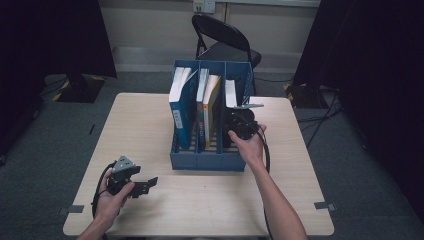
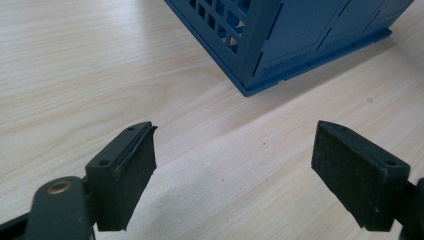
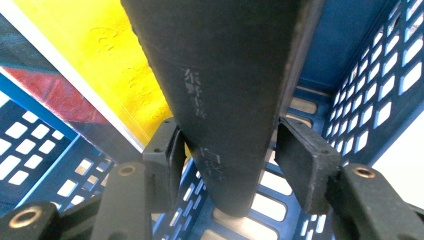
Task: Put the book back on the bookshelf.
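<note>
A dark-covered book with pale printed characters down its spine stands upright in the right-hand compartment of a blue slotted file rack on the table, its lower edge on the rack's floor, white page edges showing on top.

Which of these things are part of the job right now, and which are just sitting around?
In the job:
black book, between the right gripper pads
blue file rack, right slot
right gripper

Just there:
left gripper, open over the table
blue book
yellow book
folding chair
</note>
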`<control>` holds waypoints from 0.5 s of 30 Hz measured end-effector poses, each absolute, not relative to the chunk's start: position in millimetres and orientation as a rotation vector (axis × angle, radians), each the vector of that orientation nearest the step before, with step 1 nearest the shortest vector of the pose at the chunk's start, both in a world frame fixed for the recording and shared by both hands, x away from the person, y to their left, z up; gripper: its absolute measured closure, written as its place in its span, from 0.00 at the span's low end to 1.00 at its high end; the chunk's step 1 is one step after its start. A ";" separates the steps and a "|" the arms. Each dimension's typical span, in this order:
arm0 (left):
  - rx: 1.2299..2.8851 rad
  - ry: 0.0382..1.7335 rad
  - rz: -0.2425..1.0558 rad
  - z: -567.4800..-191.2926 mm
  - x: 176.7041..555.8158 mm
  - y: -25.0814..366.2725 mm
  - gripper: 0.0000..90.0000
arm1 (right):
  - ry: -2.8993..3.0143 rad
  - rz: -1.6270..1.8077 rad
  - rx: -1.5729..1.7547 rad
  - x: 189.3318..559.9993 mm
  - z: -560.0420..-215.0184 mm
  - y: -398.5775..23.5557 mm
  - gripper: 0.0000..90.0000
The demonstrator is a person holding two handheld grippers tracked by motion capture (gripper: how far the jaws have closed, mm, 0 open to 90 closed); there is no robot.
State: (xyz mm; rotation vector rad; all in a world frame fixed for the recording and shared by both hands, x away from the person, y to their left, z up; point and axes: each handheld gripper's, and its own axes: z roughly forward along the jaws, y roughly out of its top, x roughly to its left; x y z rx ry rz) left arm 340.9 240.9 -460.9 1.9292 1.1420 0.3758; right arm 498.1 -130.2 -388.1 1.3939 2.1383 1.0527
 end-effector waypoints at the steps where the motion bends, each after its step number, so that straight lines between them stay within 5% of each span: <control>1: 1.936 1.136 0.377 -460.6 340.8 241.1 0.20 | 2.133 1.053 1.396 499.1 -388.5 -129.8 0.51; 15: 1.933 1.141 0.375 -461.2 342.6 241.2 0.20 | 2.145 1.030 1.394 501.0 -387.9 -127.7 0.52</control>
